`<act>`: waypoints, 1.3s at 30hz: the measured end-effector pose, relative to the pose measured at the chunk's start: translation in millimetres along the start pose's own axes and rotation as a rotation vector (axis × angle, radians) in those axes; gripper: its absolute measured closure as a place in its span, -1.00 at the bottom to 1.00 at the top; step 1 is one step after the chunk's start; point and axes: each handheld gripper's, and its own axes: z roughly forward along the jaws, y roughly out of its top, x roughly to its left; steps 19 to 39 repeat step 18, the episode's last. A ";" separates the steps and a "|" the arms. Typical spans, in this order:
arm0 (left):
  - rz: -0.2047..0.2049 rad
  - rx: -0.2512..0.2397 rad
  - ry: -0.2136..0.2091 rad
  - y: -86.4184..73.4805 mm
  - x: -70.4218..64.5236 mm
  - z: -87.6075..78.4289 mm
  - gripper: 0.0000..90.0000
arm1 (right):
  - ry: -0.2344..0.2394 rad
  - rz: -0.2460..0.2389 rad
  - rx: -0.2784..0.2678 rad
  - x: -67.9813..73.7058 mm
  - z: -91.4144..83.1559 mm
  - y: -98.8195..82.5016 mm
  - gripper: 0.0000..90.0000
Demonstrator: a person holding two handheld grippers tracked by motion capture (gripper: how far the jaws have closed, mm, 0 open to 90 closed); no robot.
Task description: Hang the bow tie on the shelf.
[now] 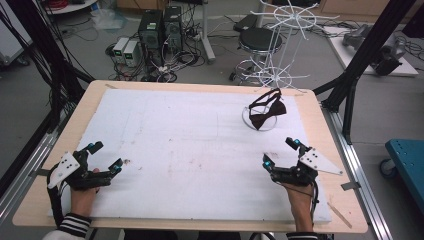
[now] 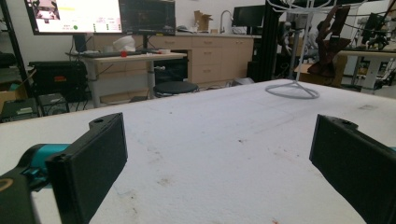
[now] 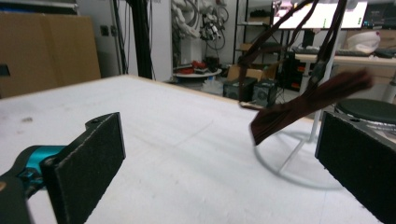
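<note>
Bow tie [image 1: 267,111], dark brown, hanging from white wire stand [image 1: 280,45] at far right of counter [image 1: 200,87]; right hand-held gripper [image 1: 282,152] near it, jaws wide apart, empty; left hand-held gripper [image 1: 106,156] well apart, likewise wide and empty; risk: tugging the strap could topple the light stand; white foam mat [image 1: 190,145] bare between.

In the right gripper view the bow tie [image 3: 308,105] is blurred, its straps cut off at the top edge. The rack's [image 1: 282,45] top is cut off at the high view's upper edge.
</note>
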 end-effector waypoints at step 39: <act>0.000 -0.002 0.000 -0.1 0.0 -0.2 -0.90 | -0.023 -0.016 -0.036 9.6 1.7 -36.9 -0.98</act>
